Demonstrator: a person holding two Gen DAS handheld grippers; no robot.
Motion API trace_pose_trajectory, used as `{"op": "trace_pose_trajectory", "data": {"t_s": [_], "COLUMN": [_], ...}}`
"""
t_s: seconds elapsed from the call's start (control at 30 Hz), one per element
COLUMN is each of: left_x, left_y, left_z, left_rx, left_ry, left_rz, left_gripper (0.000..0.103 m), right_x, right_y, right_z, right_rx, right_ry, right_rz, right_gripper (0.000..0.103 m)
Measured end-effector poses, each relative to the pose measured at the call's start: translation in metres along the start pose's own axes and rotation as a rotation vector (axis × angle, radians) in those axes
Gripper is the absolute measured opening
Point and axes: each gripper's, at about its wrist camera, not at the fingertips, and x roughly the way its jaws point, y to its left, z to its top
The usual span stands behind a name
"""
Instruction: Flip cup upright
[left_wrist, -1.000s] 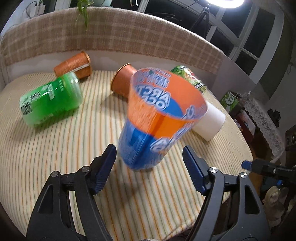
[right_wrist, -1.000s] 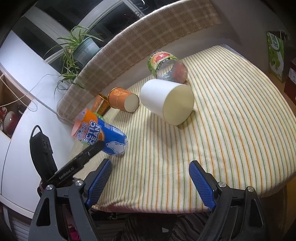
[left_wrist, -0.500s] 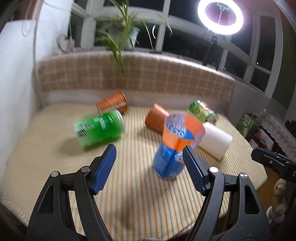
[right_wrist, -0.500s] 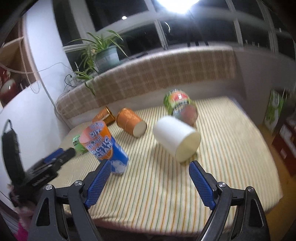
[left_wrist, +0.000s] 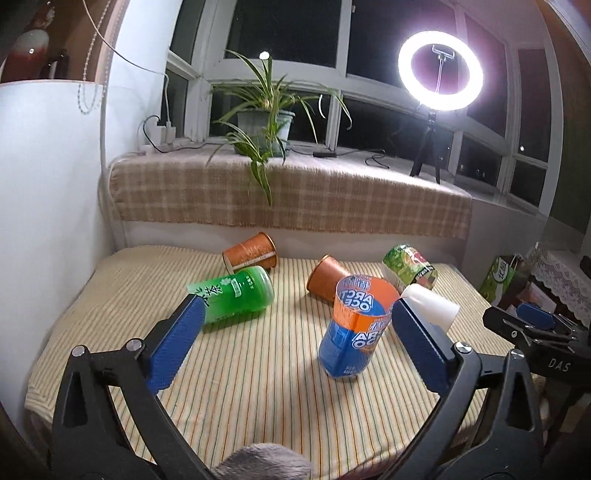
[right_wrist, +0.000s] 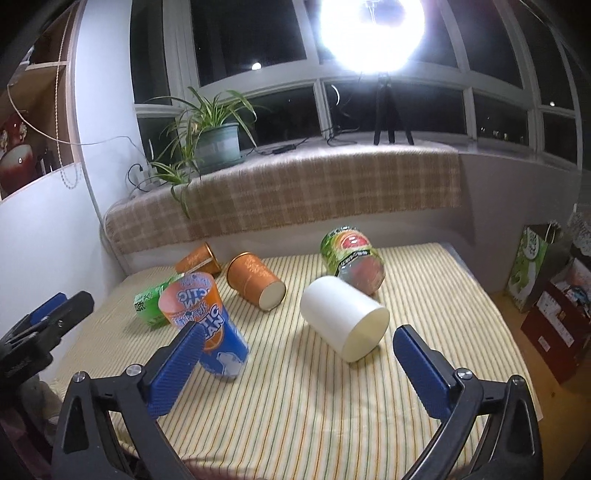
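1. Cup, blue and orange, stands mouth up near the table's front edge, free of both tools.
2. My left gripper and right gripper hang released, jaws wide, holding nothing.
3. It looks to lean, so I judge a nudge could tip it.
4. White cup lies just beside; a rolling neighbour could knock it.

Both tools wide apart, empty
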Motion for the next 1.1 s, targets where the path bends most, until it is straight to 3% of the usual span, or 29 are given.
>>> {"op": "trace_pose_trajectory", "data": {"t_s": [0.23, 1.1], "left_x": [-0.006, -0.01], "left_y": [-0.003, 0.0], "left_z": [0.001, 0.002], "left_rx": [0.012, 0.018], "left_ry": [-0.016, -0.032], "left_rz": [0.034, 0.04], "left_gripper": [0.103, 0.103], "right_x": [0.0, 0.006], "right_y": [-0.001, 0.002], "right_z": [0.0, -0.002], "right_rx": [0.011, 0.014], "right_ry": [-0.005, 0.025], "right_rz": [-0.006, -0.002], "right_gripper": [0.103, 0.103]}}
